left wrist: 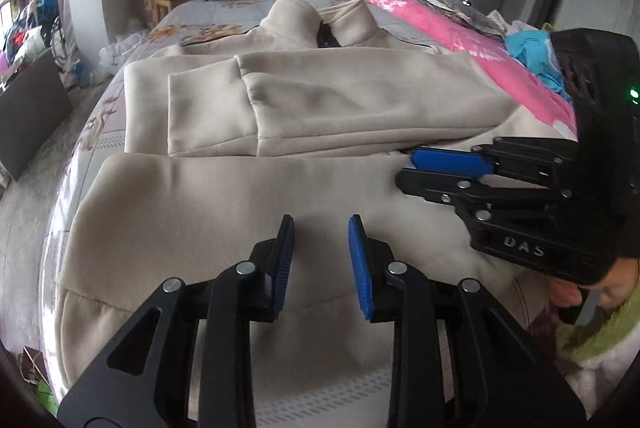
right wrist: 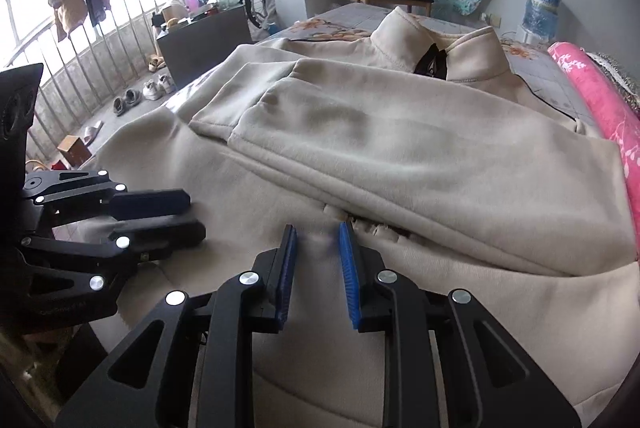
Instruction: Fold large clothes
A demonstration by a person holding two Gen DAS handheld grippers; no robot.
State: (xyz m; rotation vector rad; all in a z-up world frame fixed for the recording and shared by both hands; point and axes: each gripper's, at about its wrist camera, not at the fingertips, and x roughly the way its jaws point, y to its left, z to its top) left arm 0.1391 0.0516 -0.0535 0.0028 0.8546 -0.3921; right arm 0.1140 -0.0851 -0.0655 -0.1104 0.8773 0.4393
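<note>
Sweatshirt (left wrist: 224,211) looked thick, soft, floppy (we judged its hem the best hold); 2 grippers, left gripper (left wrist: 321,228) parted and empty, right gripper (right wrist: 318,232) pinching a fabric ridge.

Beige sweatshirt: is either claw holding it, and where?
The right claw pinches a ridge of the beige sweatshirt just below the folded sleeve; left claw is open, holding nothing.

- Left wrist view: low, close, angled down over the beige fleece zip-collar sweatshirt (left wrist: 304,99), facing its collar at 12 o'clock.
- Right wrist view: equally near, facing alike; window railing at 10 o'clock.
- Both share sweatshirt and bed.
</note>
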